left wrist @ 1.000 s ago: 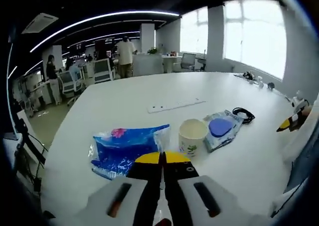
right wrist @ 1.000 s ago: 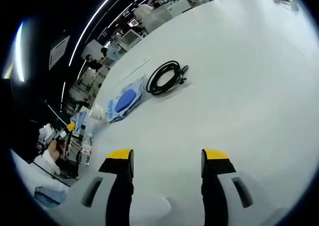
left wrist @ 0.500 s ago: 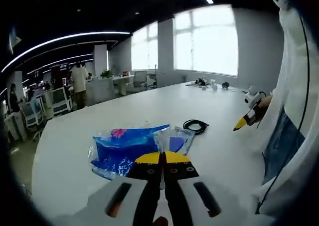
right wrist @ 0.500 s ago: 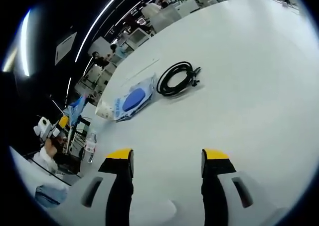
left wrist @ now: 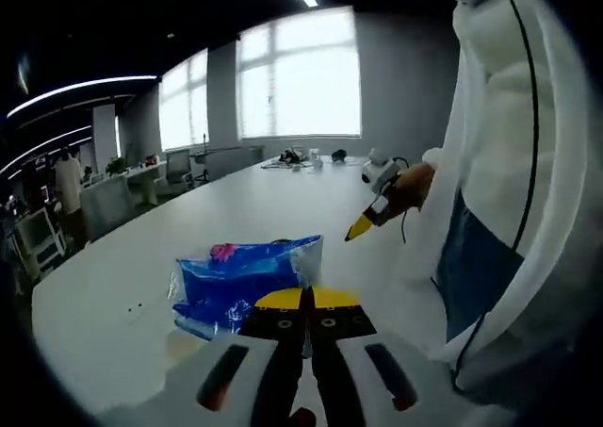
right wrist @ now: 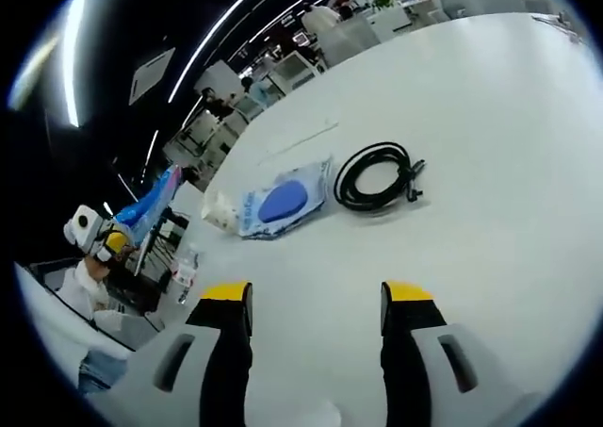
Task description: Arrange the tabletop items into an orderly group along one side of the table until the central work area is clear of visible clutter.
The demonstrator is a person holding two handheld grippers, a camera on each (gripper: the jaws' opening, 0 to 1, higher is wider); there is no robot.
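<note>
My left gripper (left wrist: pixel 306 302) is shut on the edge of a blue plastic bag (left wrist: pixel 236 281), which hangs above the white table (left wrist: pixel 132 276). From the right gripper view, that bag (right wrist: pixel 151 199) and the left gripper (right wrist: pixel 102 240) sit at the far left, off the table's edge. My right gripper (right wrist: pixel 317 300) stands open over bare tabletop, nothing between its jaws. Ahead of it lie a coiled black cable (right wrist: pixel 377 174), a clear packet with a blue disc inside (right wrist: pixel 283 204) and a paper cup (right wrist: pixel 217 211). In the left gripper view a hand holds the right gripper (left wrist: pixel 375 210).
A long white strip (right wrist: pixel 297 144) lies on the table (right wrist: pixel 490 116) beyond the packet. The person's white-sleeved body (left wrist: pixel 509 191) stands close on the right of the left gripper view. Small items (left wrist: pixel 306 156) sit at the table's far end. Office chairs and people are in the background.
The left gripper has swung round with the blue bag in it, away from the cup and packet. The right gripper view has shifted, bringing cable and packet nearer its centre.
</note>
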